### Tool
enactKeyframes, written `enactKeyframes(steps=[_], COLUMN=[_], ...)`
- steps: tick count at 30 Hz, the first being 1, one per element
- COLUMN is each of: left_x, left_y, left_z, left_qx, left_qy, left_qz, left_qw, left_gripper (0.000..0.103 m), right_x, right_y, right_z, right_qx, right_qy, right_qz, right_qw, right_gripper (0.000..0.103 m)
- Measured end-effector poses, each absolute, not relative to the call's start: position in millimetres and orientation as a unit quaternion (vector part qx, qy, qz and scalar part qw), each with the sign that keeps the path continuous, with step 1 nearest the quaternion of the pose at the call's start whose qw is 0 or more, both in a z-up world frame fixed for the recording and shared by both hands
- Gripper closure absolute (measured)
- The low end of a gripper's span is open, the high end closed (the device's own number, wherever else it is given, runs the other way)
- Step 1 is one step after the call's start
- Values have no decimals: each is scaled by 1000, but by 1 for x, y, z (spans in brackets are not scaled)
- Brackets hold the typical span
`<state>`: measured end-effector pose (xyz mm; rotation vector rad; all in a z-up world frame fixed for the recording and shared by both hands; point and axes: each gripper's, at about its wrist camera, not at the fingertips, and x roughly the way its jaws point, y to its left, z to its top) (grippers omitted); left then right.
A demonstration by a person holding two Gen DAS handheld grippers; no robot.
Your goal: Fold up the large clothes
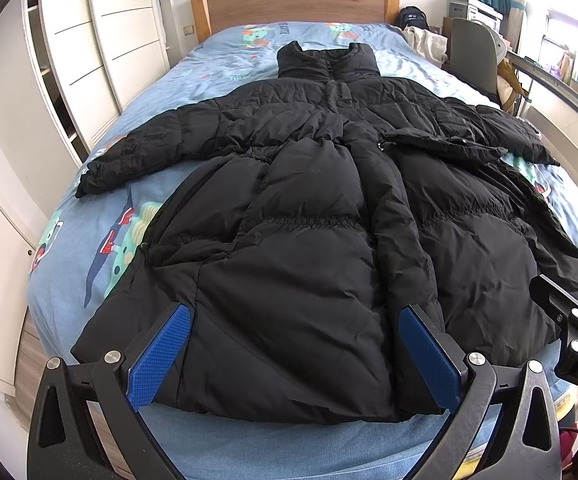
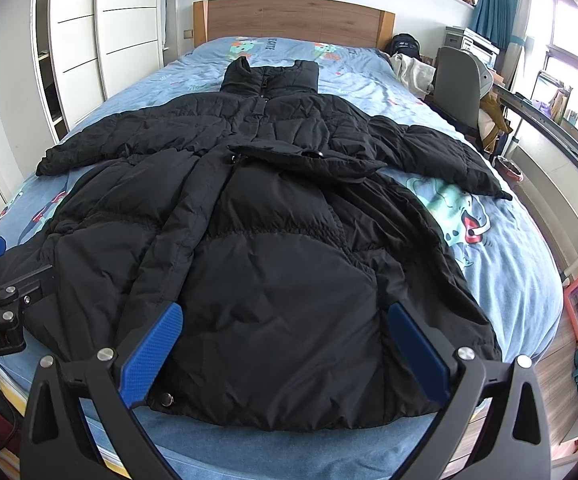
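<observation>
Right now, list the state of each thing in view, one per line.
black puffer coat: spread flat on the bed, front up, not yet folded
coat sleeves: both stretched out sideways
coat collar: standing up, towards the headboard
left gripper: open, at the hem
right gripper: open, at the hem
bed: made, blue cartoon cover

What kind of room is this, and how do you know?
Most likely a home bedroom: a bed with a wooden headboard and cartoon-print sheet, white wardrobe doors beside it, and a black puffer coat spread out flat.
</observation>
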<state>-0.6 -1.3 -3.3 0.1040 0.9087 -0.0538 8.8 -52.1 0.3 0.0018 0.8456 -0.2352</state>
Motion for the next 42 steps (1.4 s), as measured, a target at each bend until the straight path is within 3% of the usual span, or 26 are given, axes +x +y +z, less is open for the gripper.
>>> enactKeyframes(steps=[42], left_x=[8], left_y=[1], left_z=[-6], left_qx=[46], left_qy=[455], left_qz=[-28], left_qw=[889], left_gripper=[0], right_x=[16], right_y=[-56], right_z=[-5], right_qx=[11], right_qy=[407], right_qz=[-104], right_qw=[907], right_gripper=[0])
